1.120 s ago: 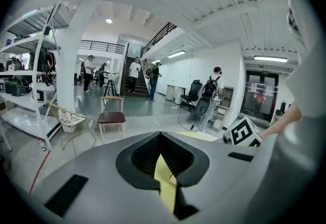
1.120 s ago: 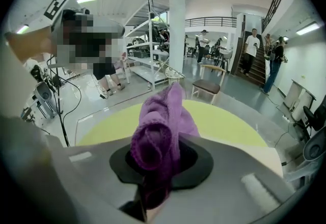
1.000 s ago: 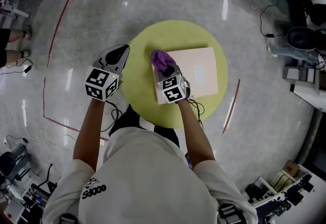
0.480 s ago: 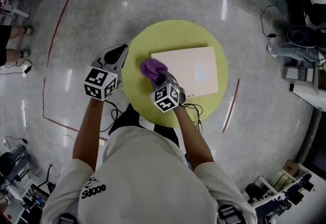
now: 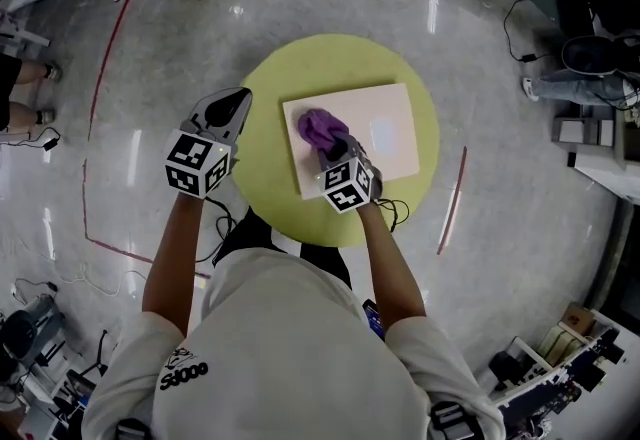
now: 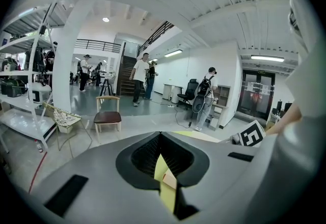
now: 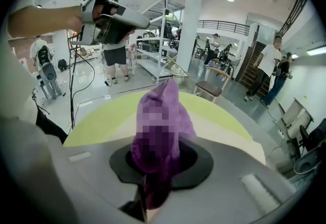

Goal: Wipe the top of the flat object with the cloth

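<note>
Overhead, the head view shows a round yellow-green table [image 5: 268, 118] on a polished grey floor [image 5: 150, 48], with a pale pink flat object [image 5: 388, 128], rectangular and slightly skewed, lying on its middle and right part. The right gripper [image 5: 336, 152] is held over the near left portion of this flat object, and its marker cube faces the camera. Its jaws are closed on a bunched purple cloth [image 5: 321, 127]. In the right gripper view the cloth fills the cut-out between the jaws and rises ahead of them in a crumpled peak, with the pale board and the table's green rim behind it. In the head view the cloth sits on the left part of the board's top, just inside its left edge; whether it presses on the surface cannot be told. The left gripper [image 5: 233, 105] is held beside the table's left rim, above the floor and well apart from the cloth. The left gripper view shows its jaws brought together with nothing between them; a strip of green table and pale board shows through the narrow slit below their cut-out. A red line [image 5: 100, 78] curves across the floor left of the table, and a wooden chair [image 6: 108, 118] stands farther off in the left gripper view.
</note>
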